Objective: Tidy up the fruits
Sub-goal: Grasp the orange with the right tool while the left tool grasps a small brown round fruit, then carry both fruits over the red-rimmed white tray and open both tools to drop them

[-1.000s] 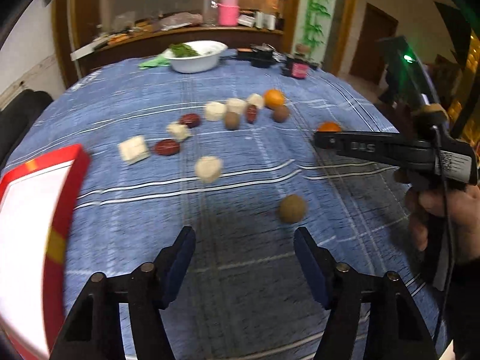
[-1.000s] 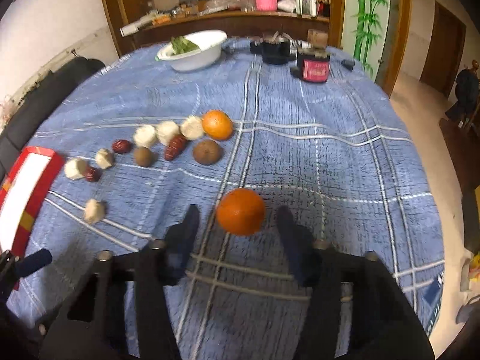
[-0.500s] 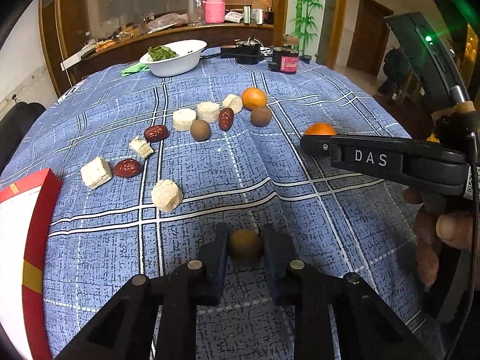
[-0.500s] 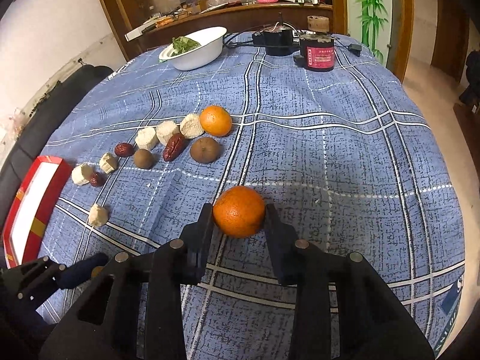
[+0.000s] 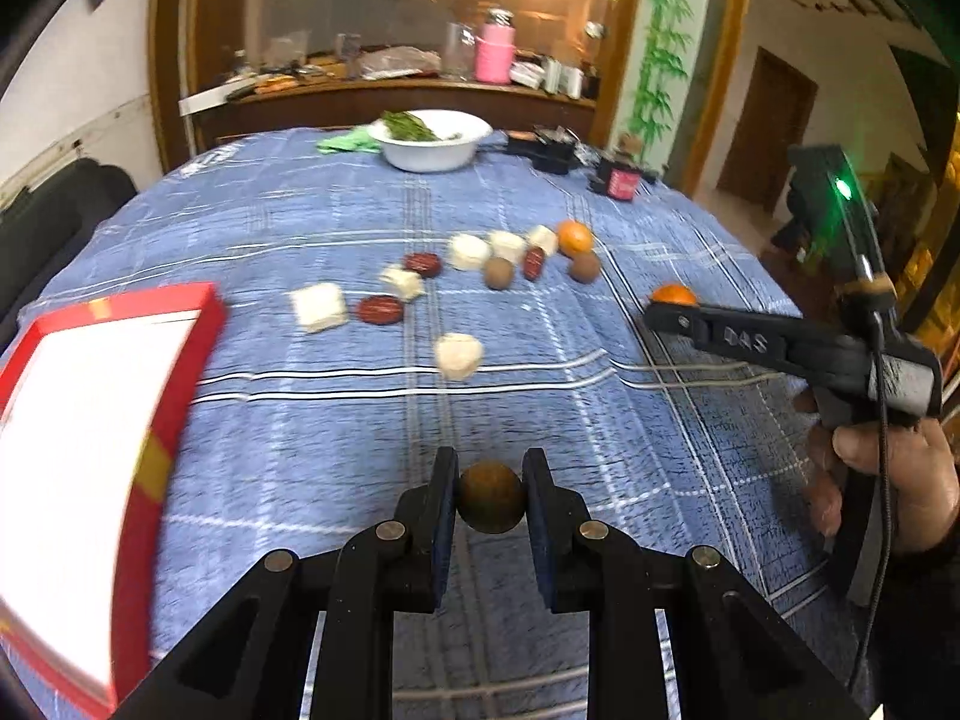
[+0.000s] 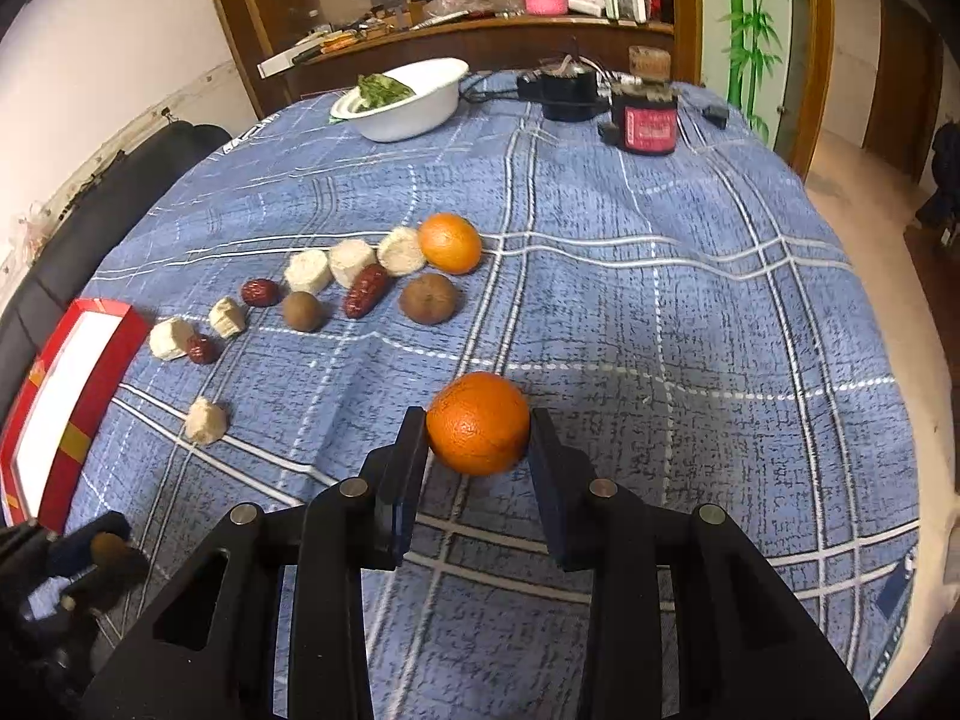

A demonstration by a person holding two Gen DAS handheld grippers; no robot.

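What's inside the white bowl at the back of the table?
Some green leaves poke above the white bowl. Its wall hides whatever lies deeper inside.

Black left gripper (image 5: pixel 491 501) frame with silver screws, blue pads (image 5: pixel 445 516), and a dark sleeve (image 5: pixel 918 630).

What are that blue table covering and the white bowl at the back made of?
The table covering looks like soft woven cloth: matte, with a mottled weave, printed grid lines and gentle wrinkles. The white bowl looks like glazed ceramic or hard plastic: smooth and slightly shiny; the pictures don't settle which.
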